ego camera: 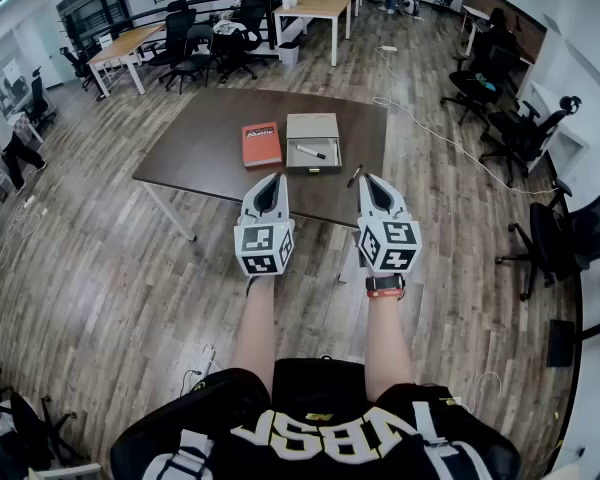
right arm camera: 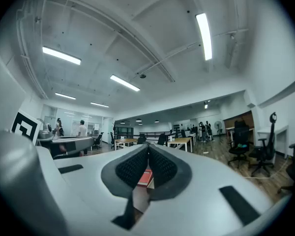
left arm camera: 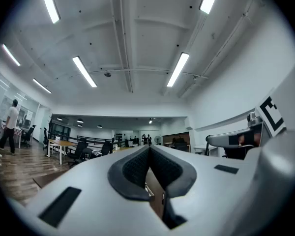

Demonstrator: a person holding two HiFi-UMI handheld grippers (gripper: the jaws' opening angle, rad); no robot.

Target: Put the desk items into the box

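On the dark brown table (ego camera: 210, 148) lie an orange-red book (ego camera: 261, 144), an open grey box (ego camera: 312, 141) with a white marker (ego camera: 310, 152) inside it, and a dark pen (ego camera: 354, 176) near the table's front edge. My left gripper (ego camera: 268, 194) and right gripper (ego camera: 376, 193) hover side by side at the table's near edge, both shut with nothing between the jaws. In the left gripper view the left gripper (left arm camera: 148, 151) tips meet and point upward toward the room. In the right gripper view the right gripper (right arm camera: 148, 149) is closed too, with the book (right arm camera: 145, 176) glimpsed below.
Wooden floor surrounds the table. Office chairs (ego camera: 525, 133) stand to the right, more desks and chairs (ego camera: 195, 43) at the back. A white cable (ego camera: 450, 138) runs across the floor right of the table. People stand far off at the back and left.
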